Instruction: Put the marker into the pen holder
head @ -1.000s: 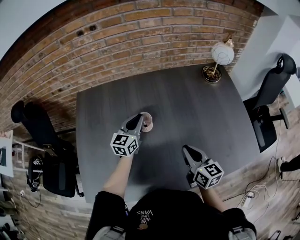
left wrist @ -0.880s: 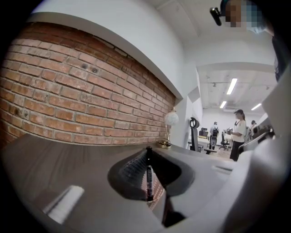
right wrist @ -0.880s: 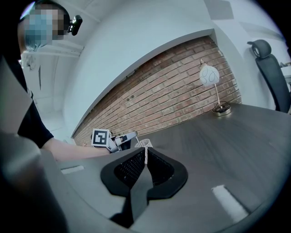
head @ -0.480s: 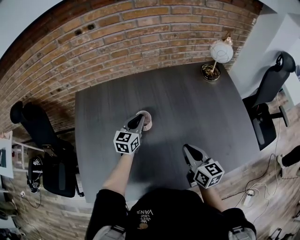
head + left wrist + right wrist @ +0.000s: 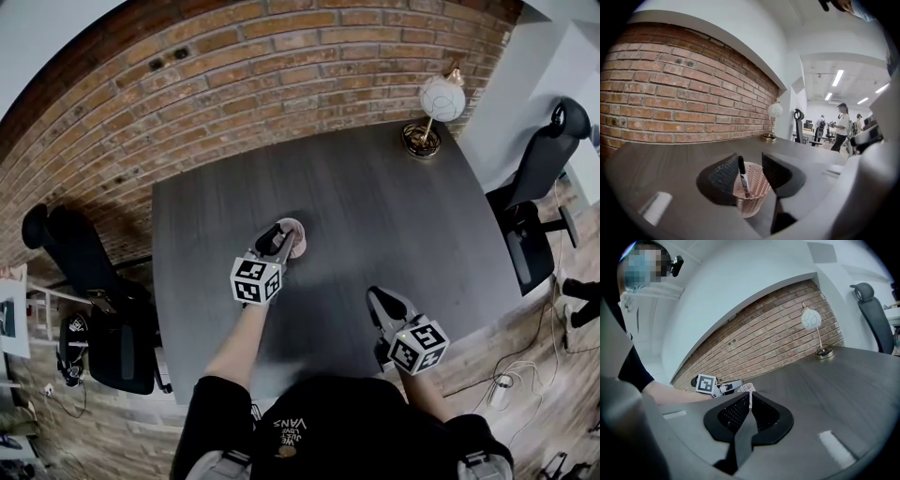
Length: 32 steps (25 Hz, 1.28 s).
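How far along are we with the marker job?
Done: the marker stands inside the pen holder on the table. In hand: nothing. The jaws of the left gripper have just been opening and stand apart on either side of the holder, off the marker. The right gripper is shut and empty. Left: probably only backing the left gripper away.

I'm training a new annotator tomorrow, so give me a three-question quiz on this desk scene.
1. True or false: the marker stands inside the pen holder.
2. Which gripper has its jaws together? A) left gripper B) right gripper
3. Fill in: in the head view the lamp stands at the table's far ____ corner.
Key: 1 true. 2 B; the left jaws have just been opening and stand apart beside the pen holder, off the marker. 3 right.
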{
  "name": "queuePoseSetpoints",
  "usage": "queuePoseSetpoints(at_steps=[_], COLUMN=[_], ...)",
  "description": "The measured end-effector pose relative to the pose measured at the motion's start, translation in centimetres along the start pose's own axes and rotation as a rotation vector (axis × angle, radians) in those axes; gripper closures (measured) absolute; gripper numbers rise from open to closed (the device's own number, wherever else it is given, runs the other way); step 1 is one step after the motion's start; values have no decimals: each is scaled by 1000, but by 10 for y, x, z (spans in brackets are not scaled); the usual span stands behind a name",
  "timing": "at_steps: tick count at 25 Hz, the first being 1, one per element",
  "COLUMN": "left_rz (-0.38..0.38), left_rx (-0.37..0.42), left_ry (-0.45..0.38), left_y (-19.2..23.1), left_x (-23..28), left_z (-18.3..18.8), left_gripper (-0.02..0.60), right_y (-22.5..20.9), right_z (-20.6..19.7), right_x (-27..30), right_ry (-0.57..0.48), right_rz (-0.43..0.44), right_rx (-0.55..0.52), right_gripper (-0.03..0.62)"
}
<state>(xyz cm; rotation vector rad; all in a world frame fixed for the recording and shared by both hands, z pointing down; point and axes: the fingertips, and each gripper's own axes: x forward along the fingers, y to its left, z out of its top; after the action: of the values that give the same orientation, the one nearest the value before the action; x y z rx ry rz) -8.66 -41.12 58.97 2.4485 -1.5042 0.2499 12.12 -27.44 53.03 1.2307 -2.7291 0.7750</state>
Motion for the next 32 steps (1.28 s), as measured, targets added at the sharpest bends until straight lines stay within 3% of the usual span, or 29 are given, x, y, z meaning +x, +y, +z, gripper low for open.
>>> queuePoseSetpoints(at_steps=[21,32], left_rz=[57,10], left_rx=[16,6], left_ry=[-12,-73], left_y=[24,17], left_x=[-32,-73], left_z=[14,31], left_gripper=[399,399], right_y=[28,58], right_z=[-2,-3], right_x=[-6,-10], right_ry=[-32,-67], right_rz=[-14,-23], right_rx=[-1,-14], right_gripper=[597,597])
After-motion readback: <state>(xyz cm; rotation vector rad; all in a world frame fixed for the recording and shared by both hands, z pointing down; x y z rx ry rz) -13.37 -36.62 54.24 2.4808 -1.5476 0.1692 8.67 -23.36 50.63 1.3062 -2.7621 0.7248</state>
